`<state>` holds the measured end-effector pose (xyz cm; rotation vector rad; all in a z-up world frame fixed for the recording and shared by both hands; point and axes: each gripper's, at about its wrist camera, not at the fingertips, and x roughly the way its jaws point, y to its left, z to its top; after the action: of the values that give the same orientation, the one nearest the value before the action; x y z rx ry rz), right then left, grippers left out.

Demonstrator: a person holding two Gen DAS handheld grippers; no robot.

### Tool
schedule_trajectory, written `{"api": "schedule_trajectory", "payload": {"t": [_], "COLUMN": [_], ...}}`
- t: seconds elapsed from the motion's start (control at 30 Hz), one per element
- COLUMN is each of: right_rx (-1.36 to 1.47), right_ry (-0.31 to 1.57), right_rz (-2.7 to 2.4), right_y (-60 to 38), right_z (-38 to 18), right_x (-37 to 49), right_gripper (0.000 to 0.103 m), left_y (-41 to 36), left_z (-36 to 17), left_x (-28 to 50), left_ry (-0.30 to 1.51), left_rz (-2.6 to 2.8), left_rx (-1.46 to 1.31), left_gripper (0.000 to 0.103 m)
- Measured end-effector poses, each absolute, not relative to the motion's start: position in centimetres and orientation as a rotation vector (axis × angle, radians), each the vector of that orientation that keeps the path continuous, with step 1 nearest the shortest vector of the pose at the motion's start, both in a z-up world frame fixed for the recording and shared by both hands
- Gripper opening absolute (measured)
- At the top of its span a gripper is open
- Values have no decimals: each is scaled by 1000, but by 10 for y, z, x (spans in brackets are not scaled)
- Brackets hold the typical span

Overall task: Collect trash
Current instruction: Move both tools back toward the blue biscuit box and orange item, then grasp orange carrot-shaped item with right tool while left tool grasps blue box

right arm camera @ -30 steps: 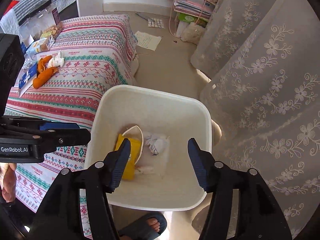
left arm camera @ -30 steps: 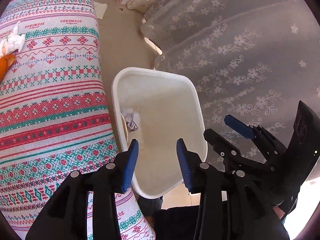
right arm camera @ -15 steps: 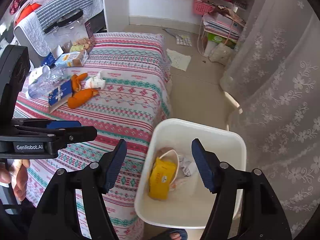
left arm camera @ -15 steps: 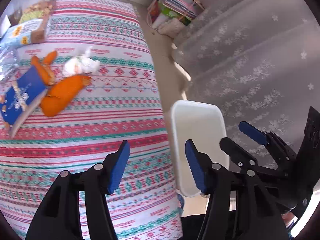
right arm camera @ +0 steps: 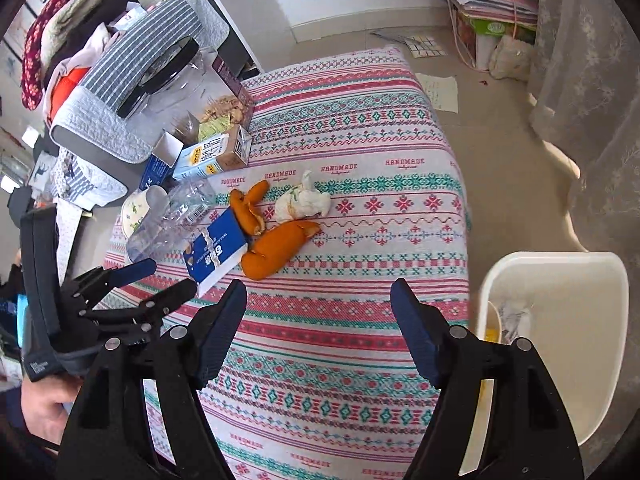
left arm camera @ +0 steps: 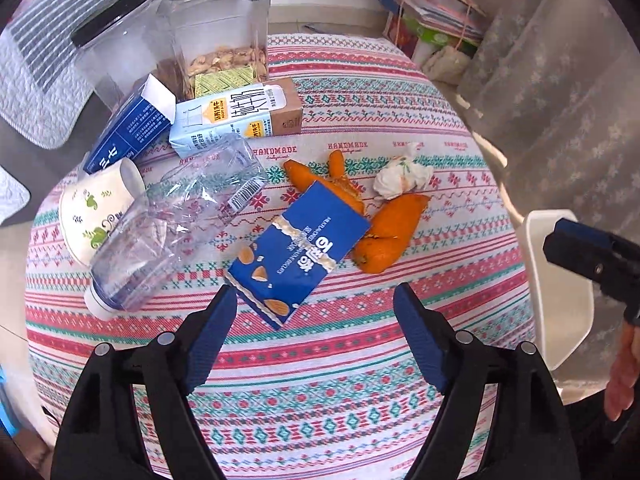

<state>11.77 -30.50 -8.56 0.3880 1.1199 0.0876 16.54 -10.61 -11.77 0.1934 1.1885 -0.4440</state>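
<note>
Trash lies on the striped tablecloth [left arm camera: 320, 392]: a blue almond carton [left arm camera: 298, 250], orange peels [left arm camera: 386, 228], a crumpled white tissue [left arm camera: 402, 178], a crushed clear bottle [left arm camera: 168, 224], a paper cup [left arm camera: 98, 208] and a light-blue milk carton [left arm camera: 234, 118]. My left gripper [left arm camera: 314, 320] is open and empty just in front of the blue carton. My right gripper [right arm camera: 318, 316] is open and empty over the table's near side; the peels [right arm camera: 276, 246] and tissue [right arm camera: 304, 202] lie beyond it. The white bin [right arm camera: 560, 320] stands at the table's right with a yellow wrapper [right arm camera: 490, 336] and paper inside.
Two clear jars with black lids [left arm camera: 216, 16] and a dark-blue box [left arm camera: 128, 128] stand at the table's far left. A lace curtain [right arm camera: 592, 80] hangs on the right. Boxes and papers [right arm camera: 492, 20] lie on the floor beyond the table.
Both grippers swung from over the bin to the table. The left one now faces the pile of trash close up; the bin has slid to the right edge of both views.
</note>
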Motion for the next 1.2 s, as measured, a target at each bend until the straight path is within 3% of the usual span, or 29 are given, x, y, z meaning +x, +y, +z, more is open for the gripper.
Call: {"api": "schedule_trajectory", "payload": {"t": [0.63, 0.7, 0.73, 0.8, 0.87, 0.93, 1.1, 1.2], "right_rx": [461, 468, 474, 484, 504, 519, 573, 580], "right_ry": [1162, 1162, 1162, 1168, 1175, 1181, 1181, 1184], "right_rz": [84, 83, 83, 83, 83, 77, 72, 64], "right_y": [-266, -265, -264, -263, -262, -262, -264, -262], "right_z": [-127, -130, -131, -135, -139, -143, -150, -155], "right_x": [160, 163, 164, 166, 169, 171, 174, 179], "right_gripper": [69, 68, 67, 63, 60, 59, 59, 55], "left_y": [-102, -100, -100, -95, -92, -91, -84, -85], "left_z": [-159, -163, -165, -168, -171, -170, -156, -147], "left_x": [191, 192, 193, 191, 191, 189, 185, 182], "left_ry": [1199, 1214, 1224, 1244, 1275, 1265, 1240, 1207], "left_rz": [-468, -475, -478, -495, -504, -503, -521, -533], "left_rx": [285, 267, 259, 240, 226, 231, 194, 200], "left_gripper": [79, 74, 66, 47, 18, 15, 16, 42]}}
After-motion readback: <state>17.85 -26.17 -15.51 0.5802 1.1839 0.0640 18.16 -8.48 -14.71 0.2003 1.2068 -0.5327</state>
